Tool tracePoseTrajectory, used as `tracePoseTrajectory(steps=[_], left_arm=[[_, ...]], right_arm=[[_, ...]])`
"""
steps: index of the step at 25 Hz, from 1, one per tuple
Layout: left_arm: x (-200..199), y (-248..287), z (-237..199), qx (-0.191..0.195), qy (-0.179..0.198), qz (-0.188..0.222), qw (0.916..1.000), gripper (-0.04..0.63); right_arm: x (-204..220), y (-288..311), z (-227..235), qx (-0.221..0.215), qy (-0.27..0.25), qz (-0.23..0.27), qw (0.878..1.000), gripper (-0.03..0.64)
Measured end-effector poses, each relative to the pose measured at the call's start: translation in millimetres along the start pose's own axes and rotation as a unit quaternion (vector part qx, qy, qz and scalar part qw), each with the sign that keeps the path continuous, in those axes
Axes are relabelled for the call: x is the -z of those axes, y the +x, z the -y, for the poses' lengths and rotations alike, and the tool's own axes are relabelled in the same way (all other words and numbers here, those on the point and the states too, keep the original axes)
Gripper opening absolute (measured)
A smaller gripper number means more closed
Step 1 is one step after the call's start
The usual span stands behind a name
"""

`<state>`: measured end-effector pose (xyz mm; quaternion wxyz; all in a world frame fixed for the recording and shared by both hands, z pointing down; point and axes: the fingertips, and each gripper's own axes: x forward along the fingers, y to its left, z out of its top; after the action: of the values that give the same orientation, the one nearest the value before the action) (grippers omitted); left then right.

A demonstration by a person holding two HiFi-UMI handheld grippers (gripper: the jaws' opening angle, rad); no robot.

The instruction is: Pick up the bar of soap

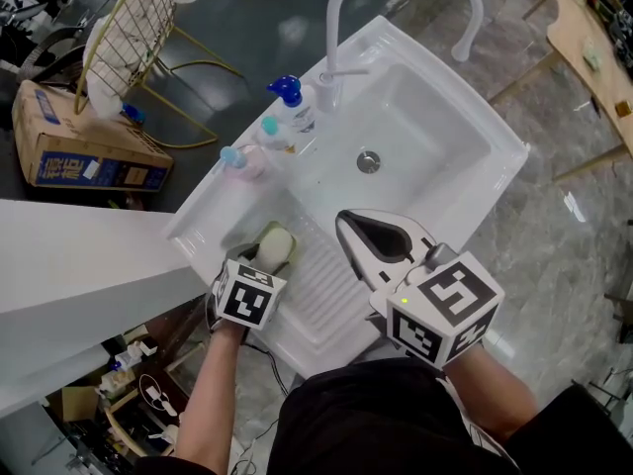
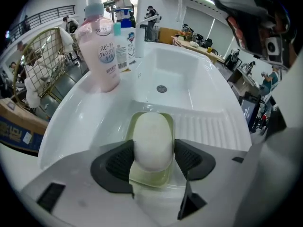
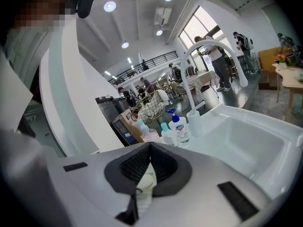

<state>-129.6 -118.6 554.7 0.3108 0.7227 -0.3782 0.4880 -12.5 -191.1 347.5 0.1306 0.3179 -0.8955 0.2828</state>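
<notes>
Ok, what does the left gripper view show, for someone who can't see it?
The left gripper holds a pale bar of soap between its fingers, over a green dish on a white sink. A pink bottle stands behind.

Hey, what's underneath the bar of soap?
A pale green soap dish lies under the bar of soap, on the white sink. The soap covers the dish's floor, so what's there can't be seen.
</notes>
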Motion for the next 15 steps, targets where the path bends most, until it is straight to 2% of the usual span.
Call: tracePoseTrajectory(steps=[3,4,7,10,11,13,15], left_arm=[[0.6,-4.8,-7.3,-0.064,0.064,-0.003,0.9959,0.270],[1.3,-4.7,-7.3,-0.068,0.067,-0.002,0.9954,0.270],[2.5,-4.8,-2.2,-0.026,0.008,0.014,0.9995,0.270],[-1.2,-9.0,0.9,0.008,-0.039,0.036,0.9986,0.270],[-1.0,-10.0,0.9,0.007,-0.036,0.036,0.9987,0.270],[2.3,-10.5,0.7,-0.009,-0.004,0.028,0.9996,0.270],[3.2,-10.3,3.7,-0.005,0.002,0.032,0.9995,0.270]], right_arm=[[0.9,-1.2,-3.3,-0.001,-0.003,0.001,1.000,0.005],[1.4,-1.5,-3.7,0.000,-0.003,0.001,1.000,0.005],[3.4,-1.9,-6.9,0.000,-0.002,0.001,1.000,0.005],[4.2,-3.9,-8.7,0.000,-0.002,0.002,1.000,0.005],[5.1,-4.3,-8.7,0.001,-0.002,0.002,1.000,0.005],[9.0,-3.4,-9.2,0.003,-0.004,-0.002,1.000,0.005],[14.9,-1.3,-10.2,0.004,-0.005,-0.010,1.000,0.005]])
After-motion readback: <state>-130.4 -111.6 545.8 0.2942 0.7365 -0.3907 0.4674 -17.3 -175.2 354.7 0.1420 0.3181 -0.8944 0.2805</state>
